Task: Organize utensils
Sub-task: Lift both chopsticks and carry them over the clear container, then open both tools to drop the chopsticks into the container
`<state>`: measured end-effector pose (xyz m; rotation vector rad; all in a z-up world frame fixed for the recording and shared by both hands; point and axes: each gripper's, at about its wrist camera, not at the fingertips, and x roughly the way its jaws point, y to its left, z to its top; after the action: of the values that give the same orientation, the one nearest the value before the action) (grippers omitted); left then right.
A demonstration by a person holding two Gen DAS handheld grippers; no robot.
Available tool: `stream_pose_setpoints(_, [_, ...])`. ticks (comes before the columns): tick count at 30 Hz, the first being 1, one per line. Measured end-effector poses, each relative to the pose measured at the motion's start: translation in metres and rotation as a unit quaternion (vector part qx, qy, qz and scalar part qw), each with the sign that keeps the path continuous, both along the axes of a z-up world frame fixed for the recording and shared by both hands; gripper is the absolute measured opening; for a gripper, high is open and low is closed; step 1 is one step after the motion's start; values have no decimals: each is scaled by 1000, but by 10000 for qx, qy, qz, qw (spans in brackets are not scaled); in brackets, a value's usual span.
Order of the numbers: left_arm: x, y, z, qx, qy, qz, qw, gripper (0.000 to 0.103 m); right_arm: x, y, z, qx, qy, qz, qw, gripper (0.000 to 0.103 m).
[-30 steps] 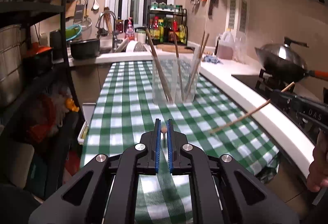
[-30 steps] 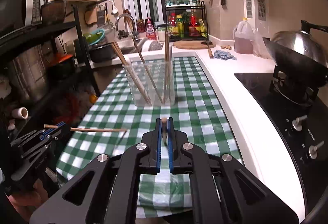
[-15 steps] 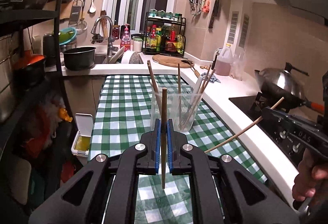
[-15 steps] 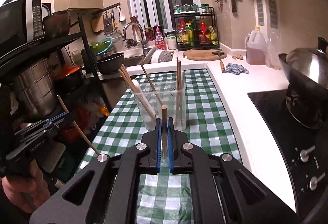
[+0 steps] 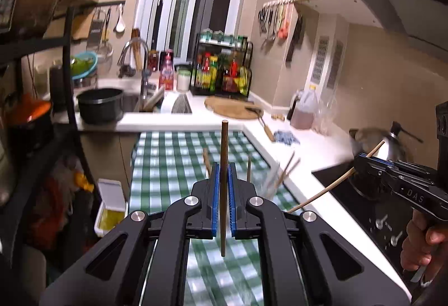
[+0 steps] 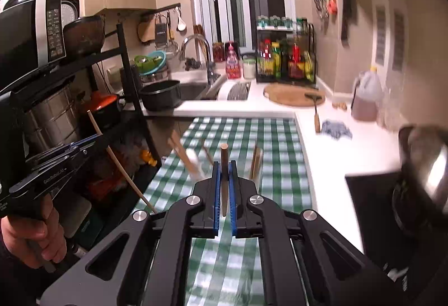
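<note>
My left gripper (image 5: 223, 180) is shut on a brown chopstick (image 5: 223, 154), held upright, raised above the green checked cloth (image 5: 173, 163). My right gripper (image 6: 223, 177) is shut on another brown chopstick (image 6: 224, 160), also upright. Each gripper shows in the other's view with its chopstick slanting: the right one (image 5: 361, 166) at the right, the left one (image 6: 92, 143) at the left. The clear holder (image 6: 196, 163) with several chopsticks stands on the cloth just past both grippers, blurred and partly hidden behind the fingers; it also shows in the left wrist view (image 5: 268, 180).
A black shelf rack (image 6: 84, 98) stands at the left. A stove with a wok (image 6: 420, 166) is at the right. Sink, black pot (image 5: 100, 104), cutting board (image 5: 232, 107), bottle rack and an oil jug (image 5: 305, 109) line the far counter.
Both grippers have risen and tilted so the chopsticks now stand upright in the jaws. The holder has dropped lower in both views and is partly hidden behind the fingers.
</note>
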<state>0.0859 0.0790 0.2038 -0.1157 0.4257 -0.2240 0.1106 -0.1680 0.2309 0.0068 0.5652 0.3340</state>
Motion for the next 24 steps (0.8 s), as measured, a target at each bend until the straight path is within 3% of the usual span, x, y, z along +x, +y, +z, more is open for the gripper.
stream_pose_setpoints(6, [30, -9, 39, 24, -427, -53, 9991, 6, 40, 8, 31, -82, -159, 104, 9998, 6])
stream_pose_setpoints(10, [55, -6, 49, -262, -618, 30, 9977, 6, 65, 9, 33, -27, -220, 33, 9997, 6])
stream_pose_setpoints(13, [75, -10, 40, -321, -524, 41, 9981, 6, 81, 12, 20, -57, -151, 33, 9999, 6])
stream_pose_setpoints(24, [123, -33, -23, 14, 190, -127, 9997, 6, 110, 16, -23, -216, 261, 91, 9994, 6])
